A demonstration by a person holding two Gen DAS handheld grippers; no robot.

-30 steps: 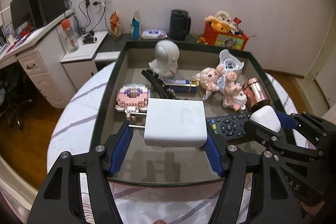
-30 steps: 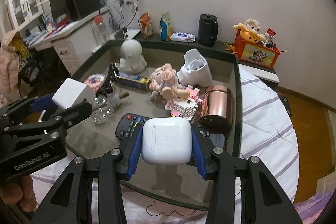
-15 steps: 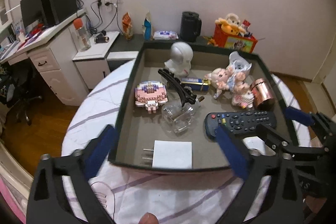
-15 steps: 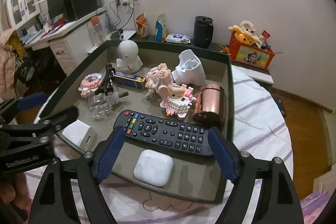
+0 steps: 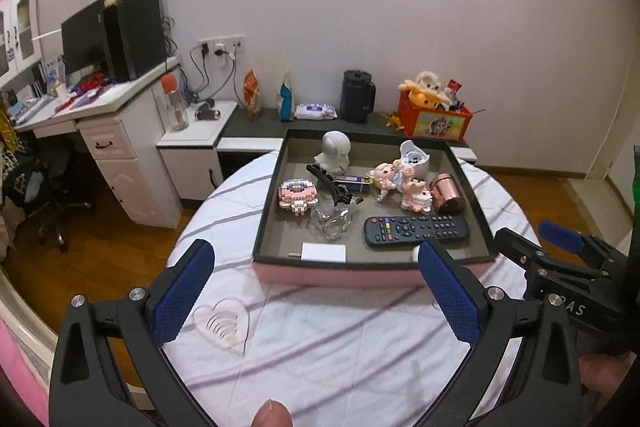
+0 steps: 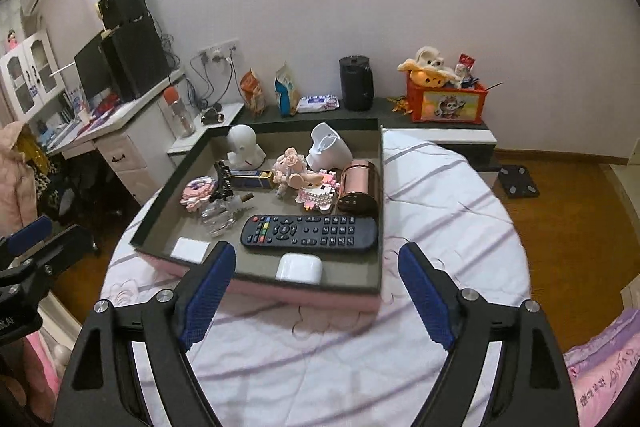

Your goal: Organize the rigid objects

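Both jaws spread, empty. My right gripper (image 6: 310, 289) hangs nearest the earbud case (image 6: 299, 267), near edge of tray (image 6: 256, 273); remote (image 6: 310, 233) lies crosswise just beyond.

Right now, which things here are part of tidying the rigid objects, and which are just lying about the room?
Part of the job: tray, remote, earbud case, white adapter, copper cylinder, pig figurines.

Lying about: black jug, orange toy box, snack bags, wipes pack.
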